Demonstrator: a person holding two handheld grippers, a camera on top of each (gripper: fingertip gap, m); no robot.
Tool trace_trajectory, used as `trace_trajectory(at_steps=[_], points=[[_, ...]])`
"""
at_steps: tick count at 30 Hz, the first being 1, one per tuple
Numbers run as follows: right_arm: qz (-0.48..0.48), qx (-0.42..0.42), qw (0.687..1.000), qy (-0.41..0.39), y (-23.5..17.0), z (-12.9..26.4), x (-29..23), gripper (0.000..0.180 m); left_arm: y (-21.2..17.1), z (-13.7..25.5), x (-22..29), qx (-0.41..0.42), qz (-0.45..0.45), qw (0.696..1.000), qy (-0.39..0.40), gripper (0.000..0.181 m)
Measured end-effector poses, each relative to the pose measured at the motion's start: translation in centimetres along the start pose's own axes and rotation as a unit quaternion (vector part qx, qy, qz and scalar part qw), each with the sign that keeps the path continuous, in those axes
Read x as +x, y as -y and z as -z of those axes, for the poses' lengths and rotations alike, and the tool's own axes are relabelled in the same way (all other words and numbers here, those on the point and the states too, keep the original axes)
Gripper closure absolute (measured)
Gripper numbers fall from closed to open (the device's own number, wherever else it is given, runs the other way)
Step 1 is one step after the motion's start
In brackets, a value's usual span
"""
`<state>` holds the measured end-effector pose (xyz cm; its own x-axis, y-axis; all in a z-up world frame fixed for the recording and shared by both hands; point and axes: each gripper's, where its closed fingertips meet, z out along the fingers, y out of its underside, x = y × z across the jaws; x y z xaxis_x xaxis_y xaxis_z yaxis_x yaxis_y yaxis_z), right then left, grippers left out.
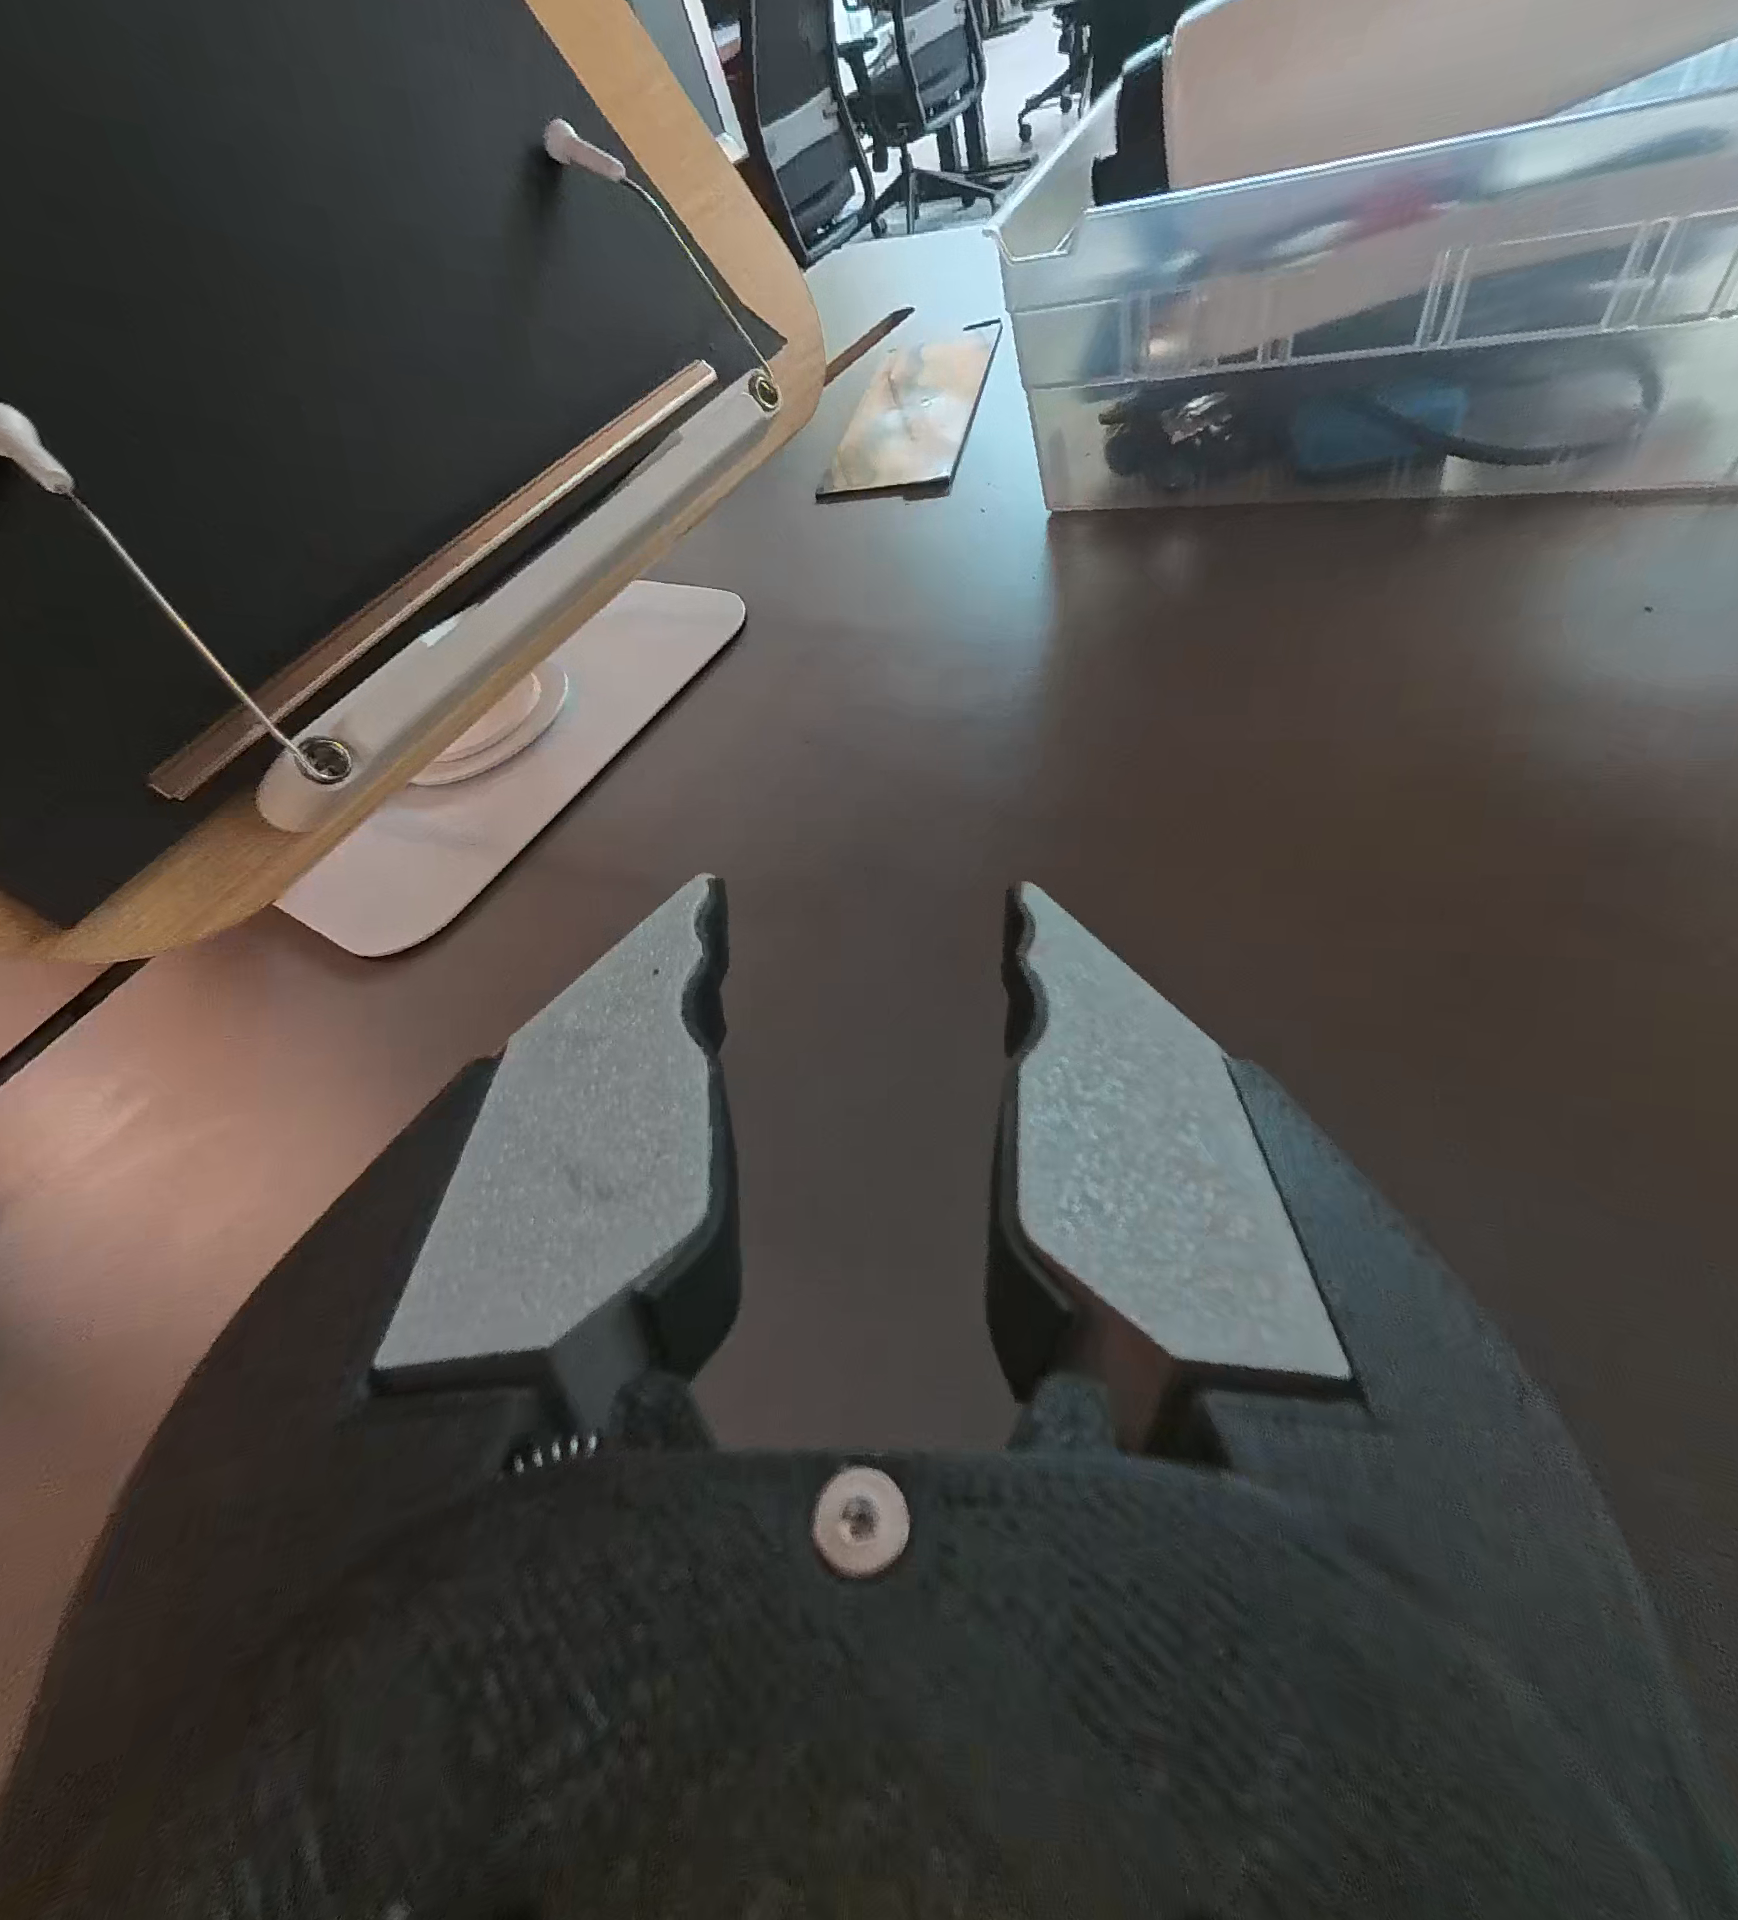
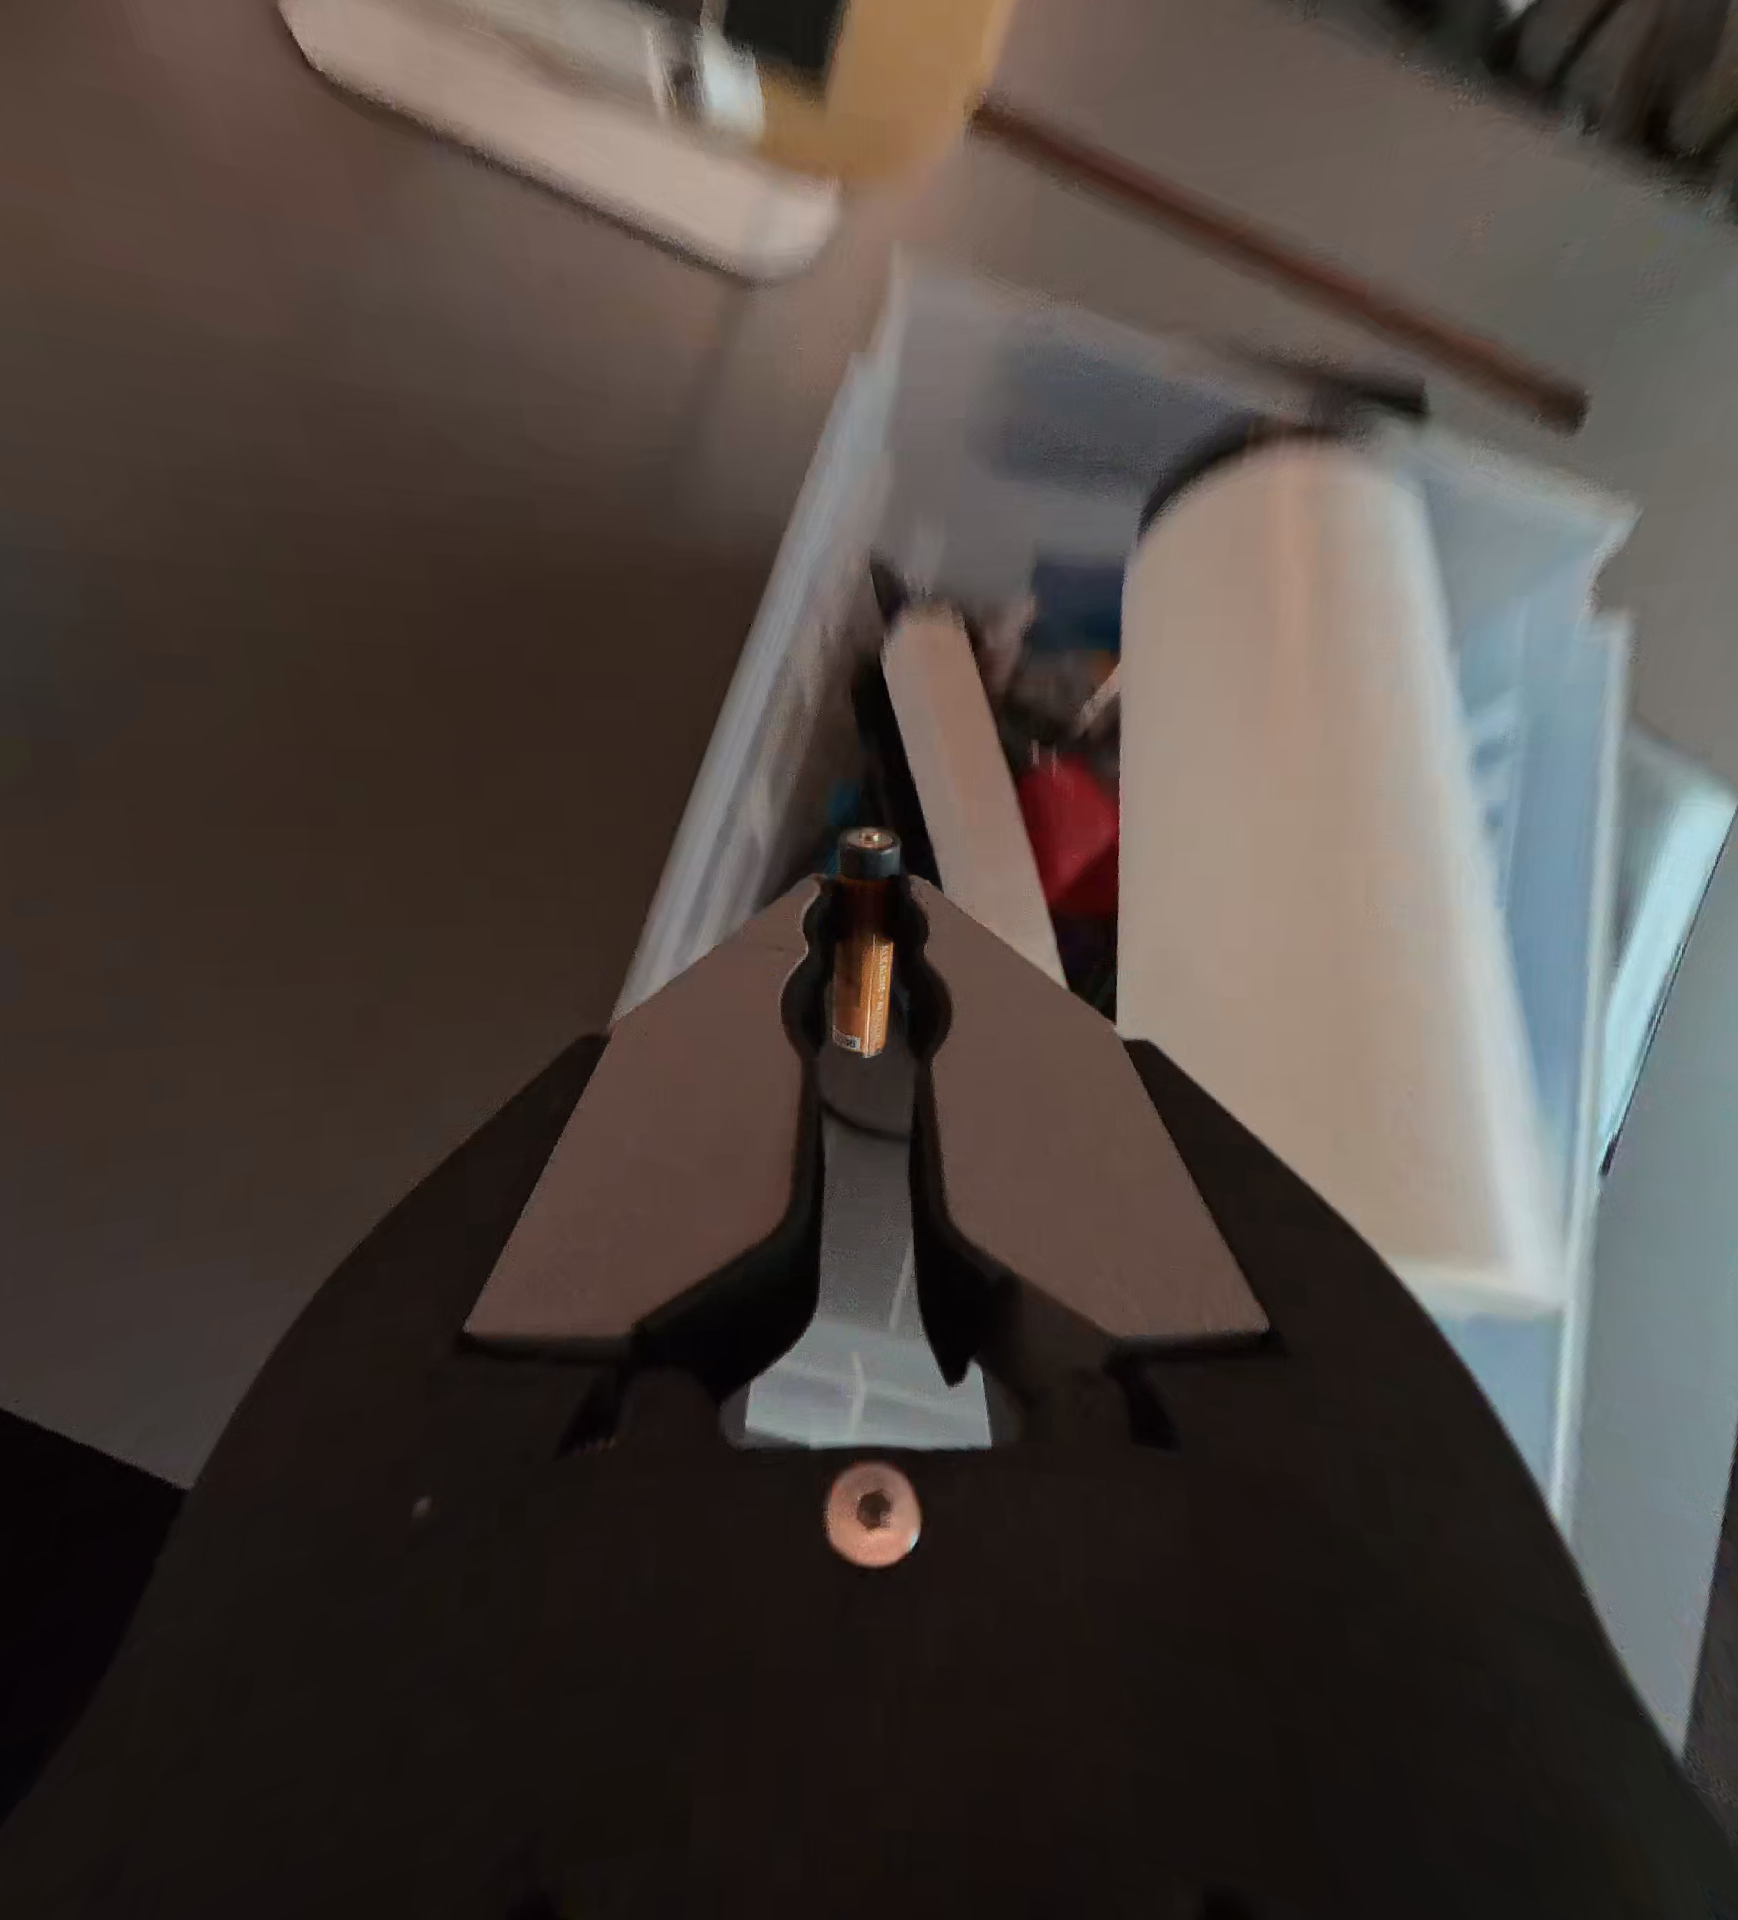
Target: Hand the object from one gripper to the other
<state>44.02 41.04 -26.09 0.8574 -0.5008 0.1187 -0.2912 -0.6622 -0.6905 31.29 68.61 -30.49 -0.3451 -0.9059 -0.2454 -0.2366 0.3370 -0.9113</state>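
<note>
Battery [image 2: 865, 951] in right gripper [image 2: 867, 914] — bin [image 2: 740, 810] beside.

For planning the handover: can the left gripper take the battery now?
Probably not yet. The left gripper is open over bare table; the battery, clamped in the right gripper, is outside its view.

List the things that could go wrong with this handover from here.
1. The right gripper pinches a small battery only near its fingertips; the round body could slip or pivot.
2. It hangs over the cluttered clear bin, so a dropped battery could be lost inside.
3. The left gripper is open above the dark table, with neither gripper in the other's view; alignment is unproven.
</note>
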Motion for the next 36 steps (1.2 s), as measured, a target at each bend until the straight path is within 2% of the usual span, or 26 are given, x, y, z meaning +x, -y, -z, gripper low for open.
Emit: trace_trajectory(at_steps=[3,5,6,9,11,14,17,21,26,28,31,36], points=[[-0.006,-0.058,0.998,0.0,-4.8,-1.8,0.1,0.172,-0.1,-0.1,-0.1,-0.001,0.009,1.0,-0.001,0.133],[-0.009,-0.077,0.997,0.016,-5.9,-2.5,-0.5,0.172,-0.4,-0.2,-0.1,-0.008,0.014,1.0,-0.003,0.133],[-0.007,-0.08,0.997,0.008,-5.8,-2.6,-0.4,0.166,-0.6,-0.3,-0.2,-0.012,0.016,1.0,-0.002,0.133],[0.004,-0.048,0.998,-0.032,-2.9,-1.8,0.1,0.155,-1.1,-0.4,-0.4,-0.021,0.02,1.0,0.0,0.133],[0.011,-0.01,0.999,-0.03,0.1,-1.1,-1.2,0.152,-1.3,-0.5,-0.5,-0.026,0.025,0.999,0.001,0.134],[0.037,0.049,0.997,0.04,4.8,-1.3,-6.6,0.151,-1.7,-0.6,-0.7,-0.034,0.042,0.999,-0.003,0.134],[0.065,0.063,0.989,0.121,7.4,-3.7,-13.0,0.146,-2.2,-0.7,-1.0,-0.045,0.052,0.998,0.0,0.134],[0.097,0.051,0.98,0.168,8.3,-9.5,-19.3,0.146,-2.7,-0.7,-1.6,-0.058,0.063,0.996,0.012,0.134],[0.099,0.1,0.981,0.131,8.7,-15.4,-21.3,0.149,-3.2,-0.6,-3.1,-0.066,0.082,0.993,0.047,0.137],[0.106,0.079,0.981,0.144,8.1,-15.8,-21.8,0.146,-3.6,-0.6,-3.9,-0.073,0.086,0.991,0.068,0.139],[0.116,0.128,0.979,0.112,8.8,-15.2,-20.8,0.15,-3.8,-0.5,-5.0,-0.075,0.087,0.989,0.098,0.147],[0.1,0.136,0.978,0.123,8.9,-14.7,-20.7,0.146,-3.8,-0.2,-6.2,-0.073,0.083,0.984,0.142,0.164]])
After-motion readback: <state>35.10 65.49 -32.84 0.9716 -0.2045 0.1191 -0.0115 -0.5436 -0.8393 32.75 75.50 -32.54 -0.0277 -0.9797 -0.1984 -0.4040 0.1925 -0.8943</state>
